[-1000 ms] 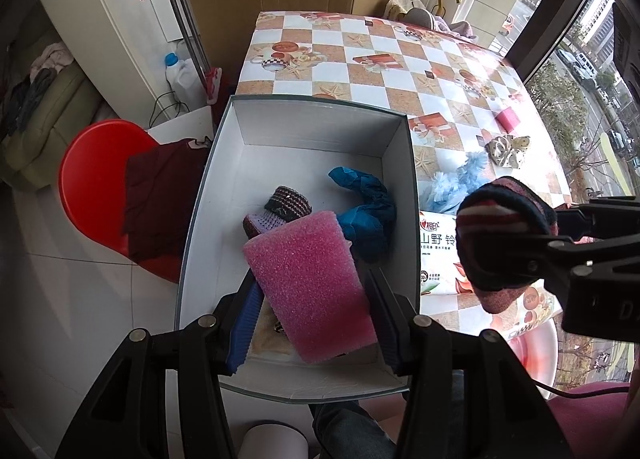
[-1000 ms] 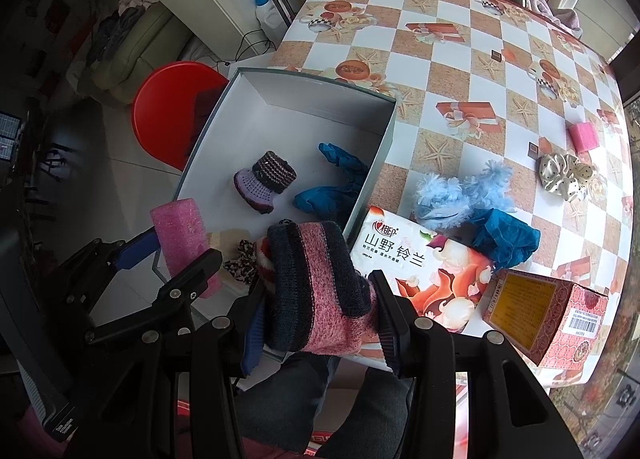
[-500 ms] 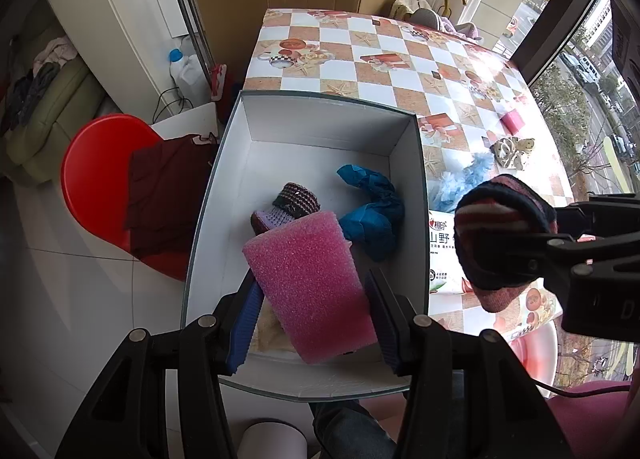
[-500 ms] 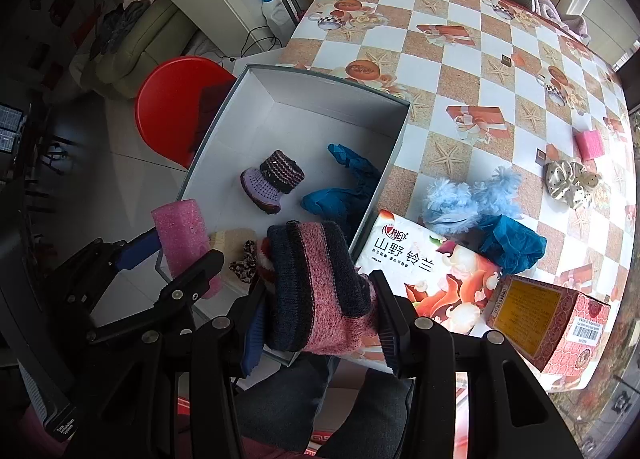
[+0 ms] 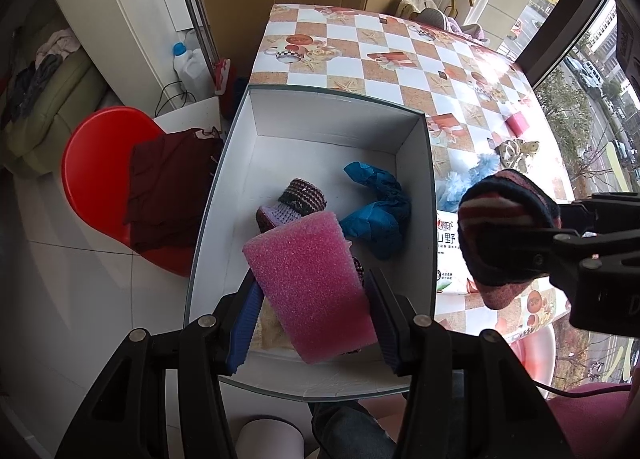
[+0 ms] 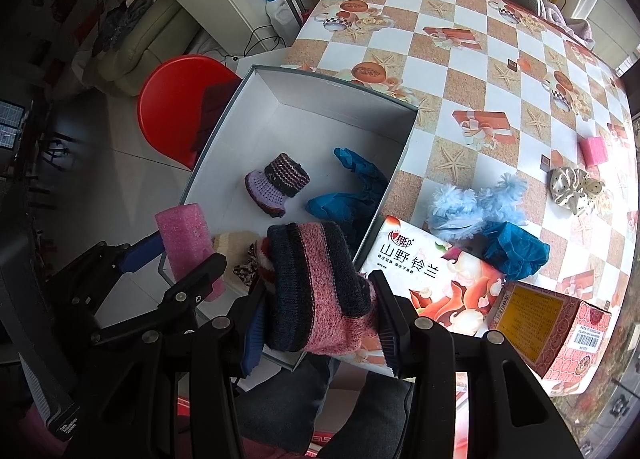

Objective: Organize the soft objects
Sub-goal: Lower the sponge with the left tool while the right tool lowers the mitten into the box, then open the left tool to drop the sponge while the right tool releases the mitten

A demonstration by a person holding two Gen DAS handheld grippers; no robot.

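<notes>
The left gripper (image 5: 312,299) was closed partway on a pink foam block (image 5: 310,291), held above the near end of the white box (image 5: 336,111). The foam appeared light and compressible; gripping across its flat faces near mid-length suited it, with modest squeeze. The right gripper (image 6: 320,323) was clamped on a striped knit sock (image 6: 316,287), held over the box's near right corner. The sock looked soft, limp and non-fragile; a bunched grip at its middle kept the ends from trailing. A knit bootie (image 6: 278,183) and blue glove (image 6: 352,195) lay inside the box.
</notes>
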